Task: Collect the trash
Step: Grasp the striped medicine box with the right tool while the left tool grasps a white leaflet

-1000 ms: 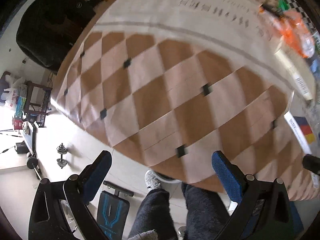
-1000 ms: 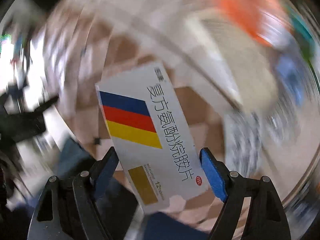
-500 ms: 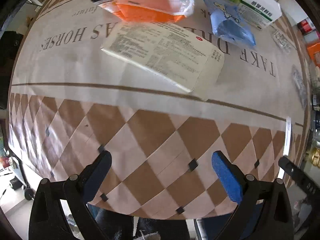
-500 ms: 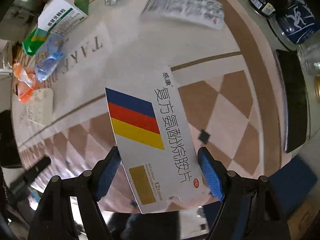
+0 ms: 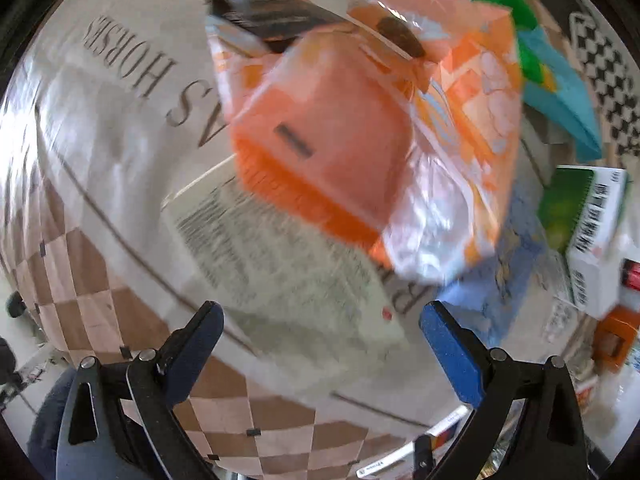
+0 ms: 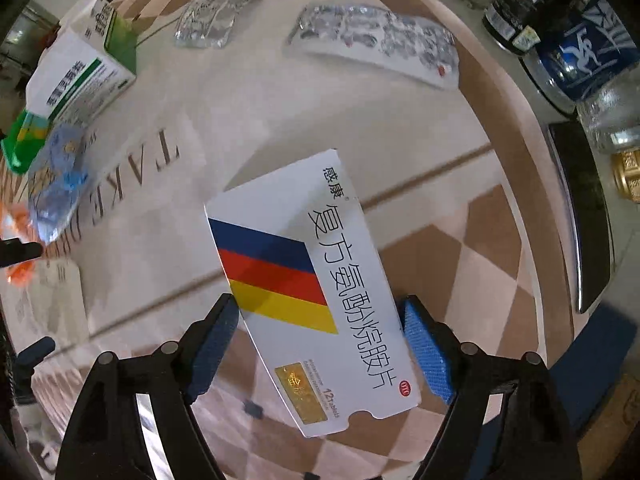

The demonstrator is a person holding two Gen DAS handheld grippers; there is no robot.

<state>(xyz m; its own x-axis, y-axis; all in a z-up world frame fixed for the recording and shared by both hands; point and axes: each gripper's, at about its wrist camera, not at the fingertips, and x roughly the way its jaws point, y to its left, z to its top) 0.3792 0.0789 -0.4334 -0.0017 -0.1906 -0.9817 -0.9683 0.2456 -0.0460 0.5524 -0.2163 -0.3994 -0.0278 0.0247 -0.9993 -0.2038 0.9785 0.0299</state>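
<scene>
A checkered brown and cream cloth with printed lettering covers the worktop (image 6: 256,128). Nearest in the right wrist view, the right hand-held gripper (image 6: 320,344) pinches a flat white medicine box (image 6: 308,284) striped blue, red and yellow; its jaws have just been opening slightly around it. Farther off lie blister packs (image 6: 376,46) and a green-and-white carton (image 6: 80,76). The left hand-held gripper (image 5: 320,344) hangs spread above a printed leaflet (image 5: 288,272), with an orange wrapper (image 5: 360,128) beyond.
</scene>
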